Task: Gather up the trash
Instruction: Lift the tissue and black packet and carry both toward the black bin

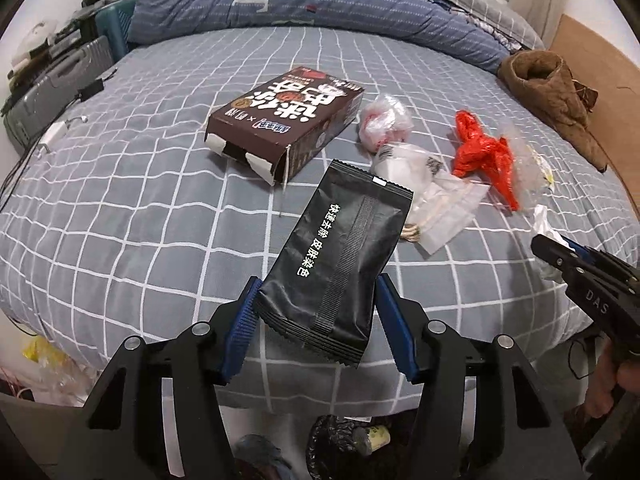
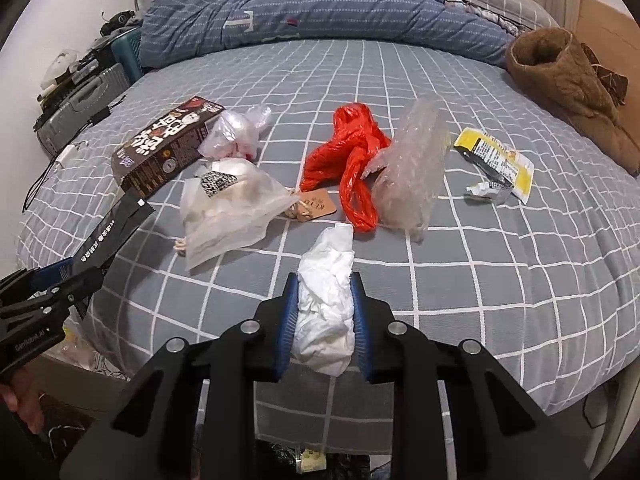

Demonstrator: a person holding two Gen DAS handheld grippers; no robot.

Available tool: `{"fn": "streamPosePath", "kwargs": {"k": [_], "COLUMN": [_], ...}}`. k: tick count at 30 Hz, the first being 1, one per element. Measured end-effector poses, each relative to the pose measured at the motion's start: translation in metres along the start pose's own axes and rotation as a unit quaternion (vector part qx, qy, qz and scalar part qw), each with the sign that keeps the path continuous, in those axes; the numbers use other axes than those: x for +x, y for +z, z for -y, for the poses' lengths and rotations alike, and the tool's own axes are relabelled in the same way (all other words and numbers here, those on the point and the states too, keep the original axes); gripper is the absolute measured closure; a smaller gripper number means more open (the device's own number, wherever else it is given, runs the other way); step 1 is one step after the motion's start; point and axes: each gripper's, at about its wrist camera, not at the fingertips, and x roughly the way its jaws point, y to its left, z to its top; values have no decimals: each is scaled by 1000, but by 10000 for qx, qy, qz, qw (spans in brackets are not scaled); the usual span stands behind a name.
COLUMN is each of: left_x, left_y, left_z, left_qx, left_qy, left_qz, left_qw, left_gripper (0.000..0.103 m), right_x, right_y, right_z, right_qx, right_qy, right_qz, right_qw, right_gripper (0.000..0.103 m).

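My left gripper (image 1: pixel 316 300) is shut on a black foil packet (image 1: pixel 336 256) with white lettering, lifted off the bed. My right gripper (image 2: pixel 325 296) is shut on a crumpled white tissue (image 2: pixel 326 300), also raised above the sheet. On the grey checked bed (image 2: pixel 480 272) lie a brown carton (image 1: pixel 288 120), a red plastic bag (image 2: pixel 352 160), a bubble-wrap piece (image 2: pixel 412 168), a yellow and black wrapper (image 2: pixel 496 164), a clear bag with white contents (image 2: pixel 232 204), a small crumpled clear bag (image 2: pixel 236 136) and a brown paper tag (image 2: pixel 316 206).
A folded blue quilt (image 2: pixel 320 8) lies across the far side of the bed. A brown fleece garment (image 2: pixel 568 88) lies at the right edge. A grey suitcase (image 1: pixel 52 88) and cables stand left of the bed. A dark trash bin (image 1: pixel 344 448) sits below the bed's near edge.
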Motion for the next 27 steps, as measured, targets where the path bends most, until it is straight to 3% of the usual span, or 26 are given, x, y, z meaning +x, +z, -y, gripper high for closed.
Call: {"fn": "streamPosePath", "kwargs": {"k": [27], "left_x": [-51], "left_y": [-52], "left_z": [33], "left_qx": [32], "left_qy": [-253], "left_qz": [153], "left_qw": [9996], "left_gripper": [47], "right_x": [-70], "right_y": [-54], "right_z": [-15], "right_qx": [-173], "right_qy": [-45], "right_qz": [225], "right_qw": [9996], "right_gripper": [80]}}
